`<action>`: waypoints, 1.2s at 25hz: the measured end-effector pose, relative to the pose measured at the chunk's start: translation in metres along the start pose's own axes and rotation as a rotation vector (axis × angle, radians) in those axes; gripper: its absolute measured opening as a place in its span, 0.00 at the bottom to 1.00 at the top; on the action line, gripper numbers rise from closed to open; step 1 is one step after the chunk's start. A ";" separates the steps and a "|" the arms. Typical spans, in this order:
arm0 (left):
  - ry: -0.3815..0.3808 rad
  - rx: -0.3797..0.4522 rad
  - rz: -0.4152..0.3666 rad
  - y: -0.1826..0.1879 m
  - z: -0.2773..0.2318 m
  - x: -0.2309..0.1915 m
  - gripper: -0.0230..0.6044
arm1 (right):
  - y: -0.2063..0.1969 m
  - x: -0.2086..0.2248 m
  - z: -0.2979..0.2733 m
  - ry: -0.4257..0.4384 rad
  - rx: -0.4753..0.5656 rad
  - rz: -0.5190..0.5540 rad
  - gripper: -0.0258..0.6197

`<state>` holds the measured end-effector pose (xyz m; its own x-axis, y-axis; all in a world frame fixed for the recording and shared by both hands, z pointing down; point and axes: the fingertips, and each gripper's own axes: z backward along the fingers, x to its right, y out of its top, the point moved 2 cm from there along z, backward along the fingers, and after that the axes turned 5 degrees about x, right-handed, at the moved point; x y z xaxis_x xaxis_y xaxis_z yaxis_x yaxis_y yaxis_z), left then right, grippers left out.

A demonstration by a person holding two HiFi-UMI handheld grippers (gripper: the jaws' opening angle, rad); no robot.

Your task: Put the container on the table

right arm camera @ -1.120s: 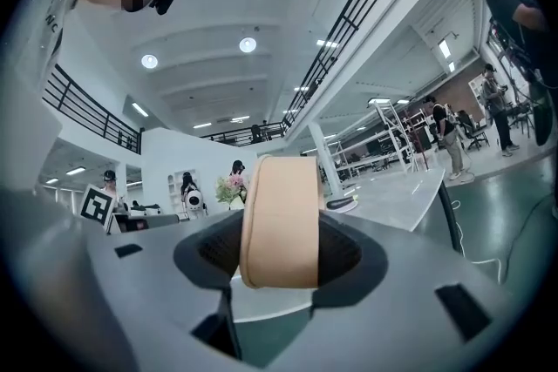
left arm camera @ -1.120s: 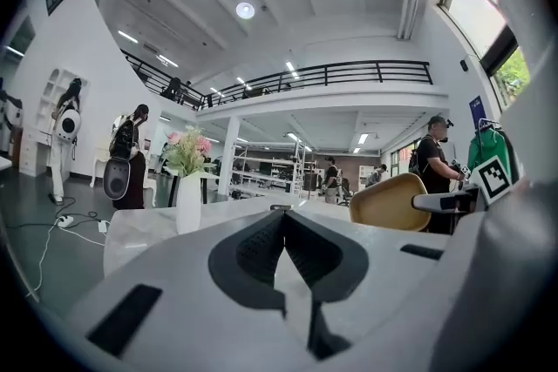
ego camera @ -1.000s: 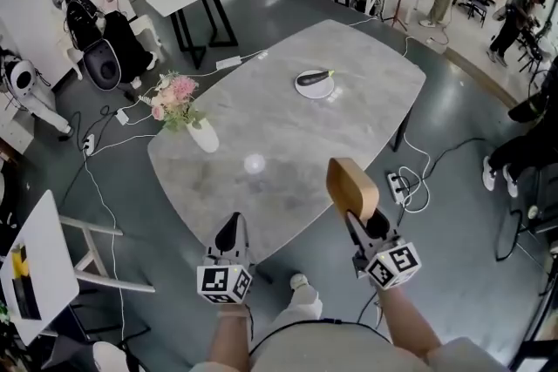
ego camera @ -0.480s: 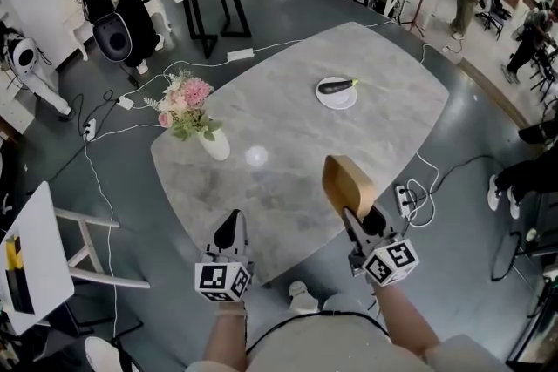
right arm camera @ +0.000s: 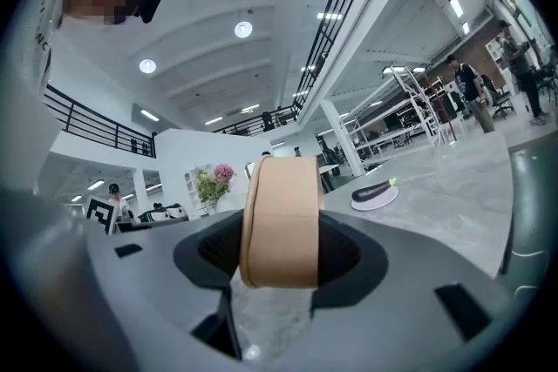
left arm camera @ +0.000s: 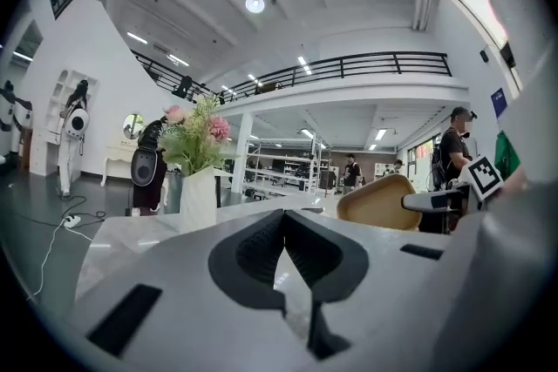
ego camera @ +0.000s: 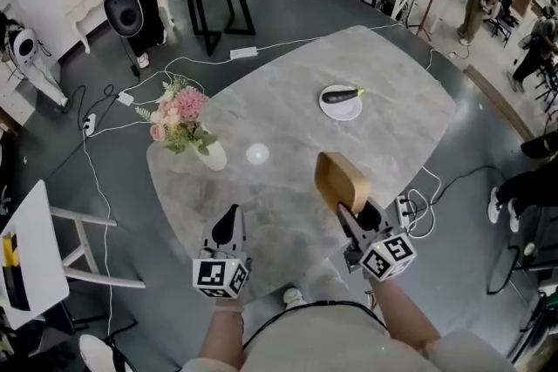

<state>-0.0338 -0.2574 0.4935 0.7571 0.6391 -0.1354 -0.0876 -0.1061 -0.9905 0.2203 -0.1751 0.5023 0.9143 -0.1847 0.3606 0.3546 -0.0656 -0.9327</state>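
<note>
Right gripper (ego camera: 352, 213) clamped on a round tan paperboard container (ego camera: 339, 180), its two dark jaws standing partly apart with the pads pressed against opposite sides of the container's wall; the container is turned on edge, its open mouth facing sideways. In the head view the container shows over the near right part of the grey marble-patterned oval surface (ego camera: 288, 131), carried in the gripper and not set down. Left gripper (ego camera: 228, 223) is held level beside it, at the near edge of the surface, its jaws brought fully together with nothing between them. Toward the far side of the surface, a white round plate (ego camera: 350, 111) carries a dark purple aubergine (ego camera: 338, 95) with a green stem. At the left edge of the surface stands a white ceramic vase (ego camera: 212, 157) of pink flowers (ego camera: 179, 109) with green leaves. White cables trail over the dark grey floor (ego camera: 105, 179) around the surface, and people stand in the background of the hall
</note>
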 end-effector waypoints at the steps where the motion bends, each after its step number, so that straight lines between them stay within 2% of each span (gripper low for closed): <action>1: 0.010 0.004 -0.004 0.002 -0.006 -0.004 0.04 | -0.001 0.002 -0.010 0.017 -0.008 -0.009 0.38; 6: 0.047 0.023 -0.030 0.010 -0.032 -0.016 0.04 | -0.007 0.005 -0.051 0.110 -0.056 -0.049 0.38; 10: 0.076 0.013 -0.013 0.001 -0.042 -0.023 0.04 | -0.021 -0.004 -0.077 0.195 -0.118 -0.091 0.38; 20: 0.205 -0.030 0.009 -0.014 -0.031 -0.047 0.04 | -0.052 -0.037 -0.124 0.366 -0.266 -0.299 0.38; 26: 0.250 -0.037 0.014 -0.018 -0.020 -0.051 0.04 | -0.075 -0.045 -0.135 0.386 -0.385 -0.512 0.38; 30: 0.269 -0.043 0.016 -0.018 -0.014 -0.051 0.04 | -0.091 -0.044 -0.135 0.356 -0.480 -0.638 0.38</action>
<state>-0.0619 -0.2984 0.5187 0.9011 0.4124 -0.1343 -0.0780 -0.1505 -0.9855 0.1209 -0.2936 0.5707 0.4257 -0.2620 0.8661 0.5839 -0.6517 -0.4841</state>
